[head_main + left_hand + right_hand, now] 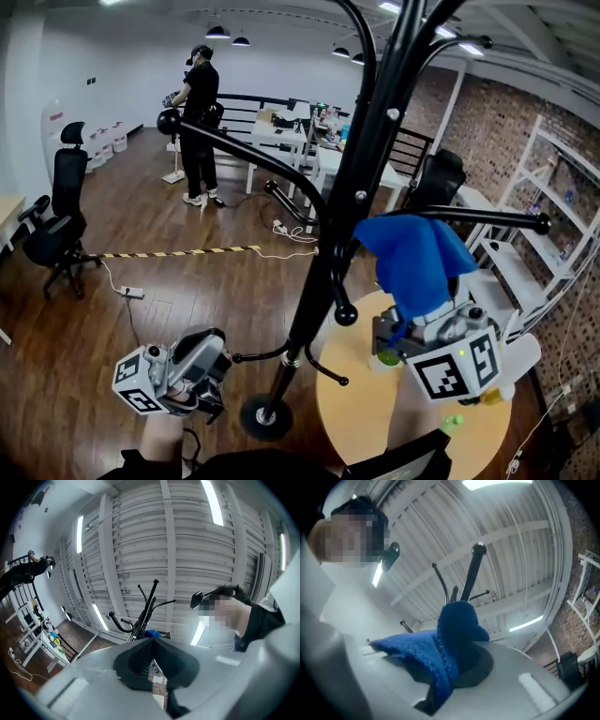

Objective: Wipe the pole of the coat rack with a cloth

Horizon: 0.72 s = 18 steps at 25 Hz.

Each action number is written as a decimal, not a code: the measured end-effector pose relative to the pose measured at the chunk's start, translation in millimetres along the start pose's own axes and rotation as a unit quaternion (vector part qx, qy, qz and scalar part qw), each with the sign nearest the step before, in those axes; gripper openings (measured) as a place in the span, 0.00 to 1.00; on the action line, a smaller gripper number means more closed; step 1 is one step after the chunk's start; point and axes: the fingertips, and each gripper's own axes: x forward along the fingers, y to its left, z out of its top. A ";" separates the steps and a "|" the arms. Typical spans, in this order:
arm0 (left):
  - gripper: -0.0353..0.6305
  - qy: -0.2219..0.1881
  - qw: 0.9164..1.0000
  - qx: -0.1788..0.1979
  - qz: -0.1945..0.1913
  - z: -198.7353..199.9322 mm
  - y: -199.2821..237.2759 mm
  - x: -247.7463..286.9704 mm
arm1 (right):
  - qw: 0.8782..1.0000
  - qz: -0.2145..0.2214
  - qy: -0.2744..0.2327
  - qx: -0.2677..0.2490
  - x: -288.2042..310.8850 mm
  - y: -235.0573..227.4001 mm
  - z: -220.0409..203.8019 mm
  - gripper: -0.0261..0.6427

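The coat rack's black pole (352, 187) stands with the blue cloth (412, 258) just beside it, pinched in the right gripper's (413, 314) closed jaws, so wiping likely starts once cloth presses pole, while the left gripper's (212, 364) jaws sit together, empty.

A dark wooden floor (187, 272) runs back to a white wall (84, 66) on the left and a red brick wall (487, 122) on the right, where white shelving (553, 216) stands; a strip of yellow-and-black tape (178, 251) and a white power strip (131, 292) lie on the boards near a black office chair (56, 225). Farther back a person (199, 112) in black stands beside a black railing (248, 103) and cluttered white surfaces (281, 136), while a round pale surface (352, 422) sits in the foreground. Black pendant lamps (217, 33) hang from a white ribbed ceiling (140, 536) lit by long strip lights (211, 503)
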 end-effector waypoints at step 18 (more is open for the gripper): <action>0.05 -0.012 1.000 0.023 0.010 -12.1 -9.7 19.7 | 0.989 -0.008 -0.025 -0.142 -34.7 -1.9 45.8 0.07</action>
